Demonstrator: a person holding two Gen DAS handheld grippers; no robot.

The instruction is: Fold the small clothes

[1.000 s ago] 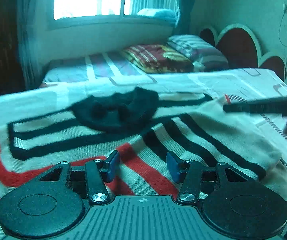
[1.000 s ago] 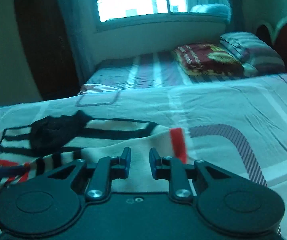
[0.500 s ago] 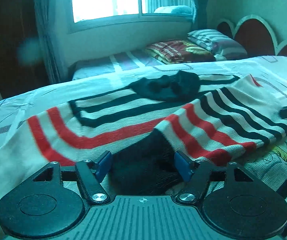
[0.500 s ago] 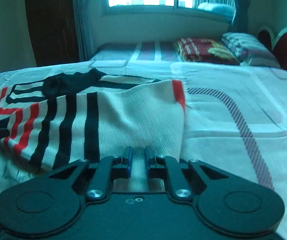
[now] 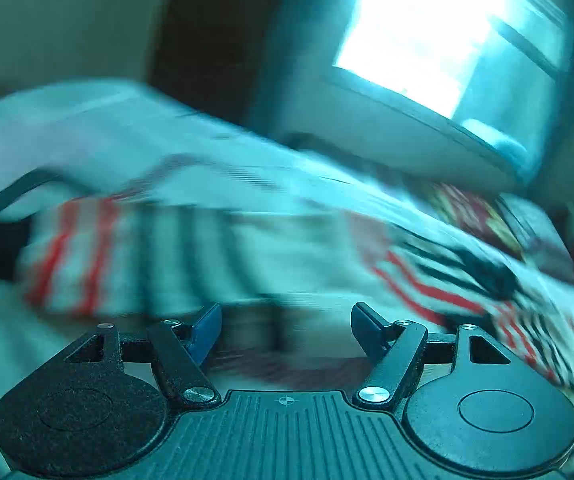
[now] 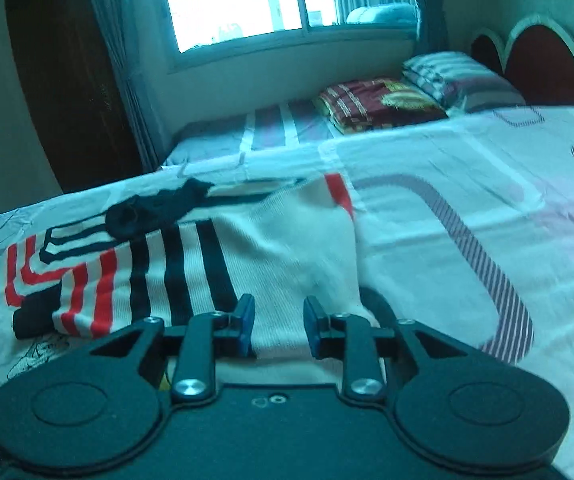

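Right hand-held gripper (image 6: 277, 326) jaws just parted, empty, over ribbed striped knit sweater (image 6: 287, 248); left hand-held gripper (image 5: 285, 326) wide, empty.

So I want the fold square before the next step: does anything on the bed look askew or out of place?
The striped sweater has one side folded over unevenly, its edge slanting. A small black garment lies bunched on its far part, in the way of folding. Nothing looks damaged.
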